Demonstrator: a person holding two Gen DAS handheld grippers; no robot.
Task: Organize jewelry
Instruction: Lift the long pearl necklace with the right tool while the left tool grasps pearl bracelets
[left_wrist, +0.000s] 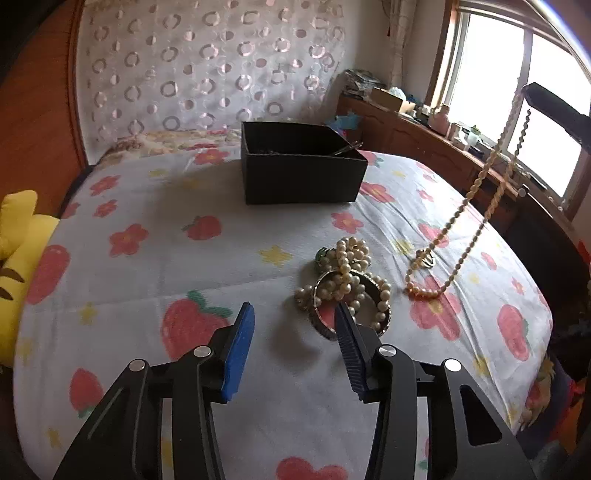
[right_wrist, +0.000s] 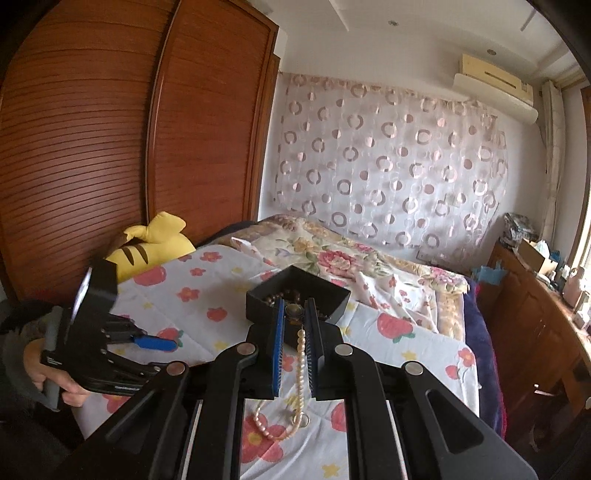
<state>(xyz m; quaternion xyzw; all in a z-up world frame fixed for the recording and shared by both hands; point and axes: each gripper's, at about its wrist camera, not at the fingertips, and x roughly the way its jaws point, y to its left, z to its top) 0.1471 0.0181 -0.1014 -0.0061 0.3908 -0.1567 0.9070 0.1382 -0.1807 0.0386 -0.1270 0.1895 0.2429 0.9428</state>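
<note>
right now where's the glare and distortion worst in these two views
Left wrist view: the window is blown out white, silhouetting the right gripper and its necklace; the bed bulges from fisheye. Right wrist view: even light, wardrobe lines bow.

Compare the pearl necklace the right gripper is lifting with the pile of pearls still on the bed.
The necklace hangs stretched as a long loop from the right gripper, only its low end on the bedspread; the pile lies wholly on the bed, ungripped, by the open left gripper. The necklace is one pinkish strand; the pile is whiter strands bunched over a bangle. Both are beaded and outside the box.
</note>
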